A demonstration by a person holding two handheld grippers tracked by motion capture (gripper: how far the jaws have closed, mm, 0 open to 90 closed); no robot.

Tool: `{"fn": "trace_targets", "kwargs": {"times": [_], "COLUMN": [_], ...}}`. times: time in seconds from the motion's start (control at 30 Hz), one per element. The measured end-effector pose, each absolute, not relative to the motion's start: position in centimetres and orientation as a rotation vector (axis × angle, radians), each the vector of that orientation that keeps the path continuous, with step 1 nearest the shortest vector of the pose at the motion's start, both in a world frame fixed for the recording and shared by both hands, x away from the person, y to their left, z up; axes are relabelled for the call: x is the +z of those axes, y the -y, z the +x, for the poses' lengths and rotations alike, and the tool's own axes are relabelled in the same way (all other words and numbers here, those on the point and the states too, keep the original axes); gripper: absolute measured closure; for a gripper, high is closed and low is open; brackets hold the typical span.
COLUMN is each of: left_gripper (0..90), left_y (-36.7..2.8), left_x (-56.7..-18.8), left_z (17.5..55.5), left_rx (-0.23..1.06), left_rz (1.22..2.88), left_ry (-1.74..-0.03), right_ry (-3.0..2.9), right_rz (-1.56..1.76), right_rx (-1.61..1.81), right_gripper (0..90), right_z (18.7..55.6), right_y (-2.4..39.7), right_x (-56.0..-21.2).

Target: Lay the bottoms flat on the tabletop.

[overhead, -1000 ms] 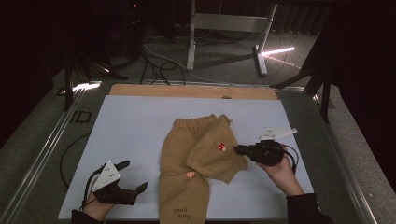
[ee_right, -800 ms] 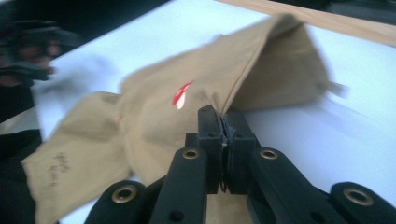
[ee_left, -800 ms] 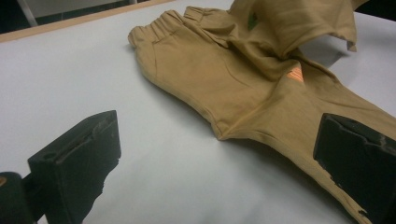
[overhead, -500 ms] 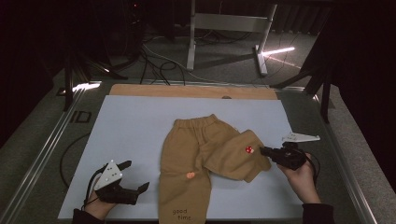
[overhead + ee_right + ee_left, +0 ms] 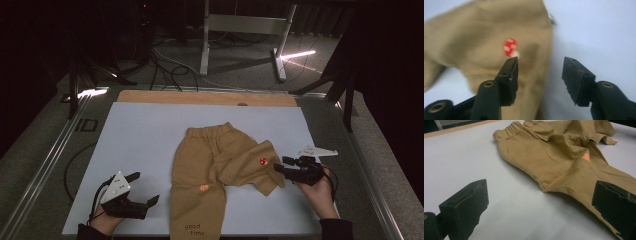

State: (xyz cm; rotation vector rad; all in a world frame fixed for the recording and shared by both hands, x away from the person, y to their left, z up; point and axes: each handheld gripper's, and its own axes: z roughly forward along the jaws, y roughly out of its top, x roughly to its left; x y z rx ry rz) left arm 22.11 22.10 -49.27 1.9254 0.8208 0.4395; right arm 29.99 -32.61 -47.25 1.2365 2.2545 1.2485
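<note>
Now | right gripper point(image 5: 281, 167): jaws just opened, hem of tan trousers point(image 5: 210, 165) between, unpinched | left gripper point(image 5: 145, 190): wide, trousers just beside

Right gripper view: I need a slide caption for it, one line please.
Right gripper, jaws just opened and empty, over the tan trousers' hem beside a red patch.

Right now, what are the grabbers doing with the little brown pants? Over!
Right gripper just opened, fingers apart, let go at the pant leg's hem. Left gripper open, clear of the pants. Pants spread on the white mat. Nothing in the way.
</note>
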Motion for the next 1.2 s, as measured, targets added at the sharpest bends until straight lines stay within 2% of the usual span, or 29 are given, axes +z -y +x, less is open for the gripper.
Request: {"fn": "trace_targets", "kwargs": {"times": [0.07,0.13,0.27,0.67,0.7,0.73,0.93,1.2], "left_gripper": [1.6,1.6,1.6,1.6,1.6,1.6,1.6,1.6], "left_y": [-22.1,-22.1,-22.1,-22.0,-22.0,-22.0,-22.0,-22.1], "left_x": [-49.3,-49.2,-49.2,-49.1,-49.1,-49.1,-49.1,-49.0], "left_z": [22.1,22.1,22.1,22.2,22.1,22.1,22.1,22.1], "left_rx": [0.441,0.441,0.44,0.436,0.437,0.439,0.44,0.446], "left_rz": [1.925,1.921,1.924,1.918,1.916,1.919,1.918,1.919], "left_ry": [-0.82,-0.818,-0.815,-0.811,-0.812,-0.811,-0.813,-0.812], "right_ry": [-2.252,-2.319,-2.475,-2.623,-2.618,-2.605,-2.571,-2.58], "right_rz": [1.216,1.102,0.992,0.898,0.9,0.92,0.979,0.974], "right_rx": [1.258,1.307,1.309,1.15,1.152,1.129,1.096,1.137], "right_gripper": [46.2,49.1,53.3,60.0,62.9,69.5,87.7,89.3], "right_z": [29.5,27.3,25.7,26.3,26.3,26.3,26.8,26.4], "right_y": [32.5,31.9,30.6,29.0,29.0,29.1,29.4,29.4], "right_x": [-47.0,-46.7,-48.5,-51.7,-51.7,-51.7,-51.6,-50.4]}}
